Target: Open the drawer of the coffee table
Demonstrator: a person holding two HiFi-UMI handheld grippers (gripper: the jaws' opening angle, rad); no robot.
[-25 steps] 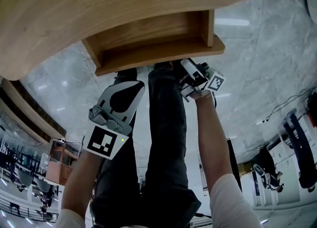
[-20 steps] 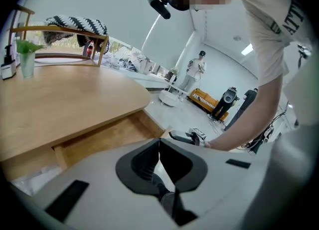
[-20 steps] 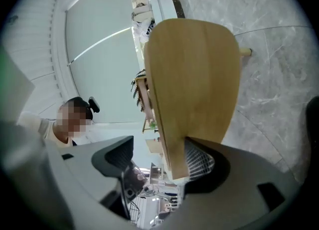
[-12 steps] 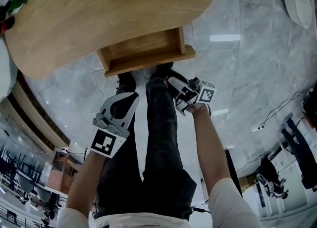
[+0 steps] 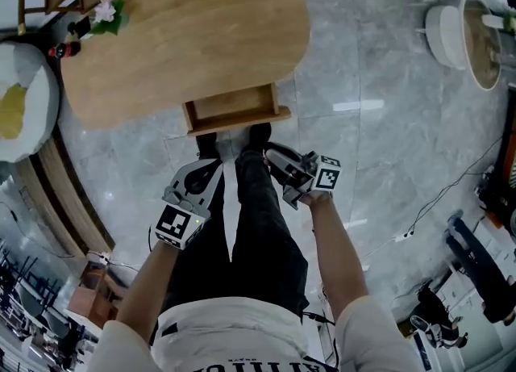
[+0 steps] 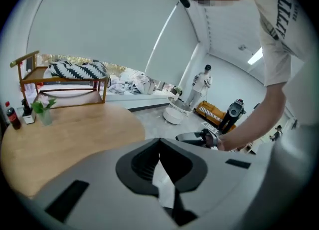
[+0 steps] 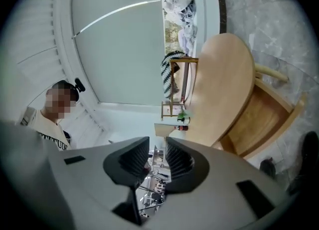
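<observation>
I'd take the stiff, light wooden drawer (image 5: 232, 110) by its front lip; left hand-held gripper (image 6: 159, 141) together, right hand-held gripper (image 7: 157, 143) just closing, slightly apart, nothing between.

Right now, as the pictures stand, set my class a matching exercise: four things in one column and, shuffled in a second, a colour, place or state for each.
Things:
1 drawer
2 bottle
3 floor
4 plant

Descriptions:
a grey and glossy
b pulled out from under the tabletop, empty
c red-capped, upright on the tabletop
d green-leaved, beside the bottle

Pairs: 1-b, 2-c, 3-a, 4-d
</observation>
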